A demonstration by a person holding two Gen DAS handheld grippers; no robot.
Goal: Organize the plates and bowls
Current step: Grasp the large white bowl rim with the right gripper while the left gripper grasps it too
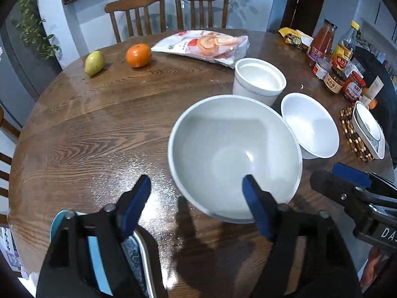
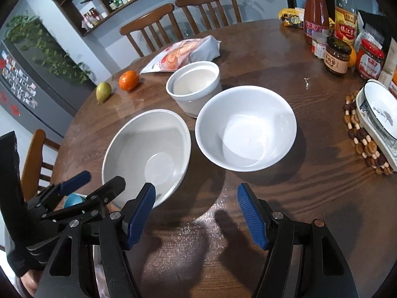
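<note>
A large grey-white bowl (image 1: 235, 154) (image 2: 146, 154) stands on the round wooden table (image 1: 99, 129). A smaller white bowl (image 1: 310, 126) (image 2: 245, 126) stands to its right, and a white straight-sided bowl (image 1: 259, 80) (image 2: 194, 84) behind them. My left gripper (image 1: 197, 193) is open and empty at the large bowl's near rim, with its right finger over the bowl. My right gripper (image 2: 196, 208) is open and empty, over the table in front of both bowls. It also shows in the left wrist view (image 1: 347, 181).
A pear (image 1: 93, 62), an orange (image 1: 138, 55) and a snack bag (image 1: 206, 46) lie at the far side. Bottles and jars (image 2: 340, 32) stand at the right. Patterned dishes (image 2: 379, 116) rest on a beaded trivet (image 2: 364, 144). A blue-rimmed plate (image 1: 99, 260) lies under my left gripper. Chairs stand behind.
</note>
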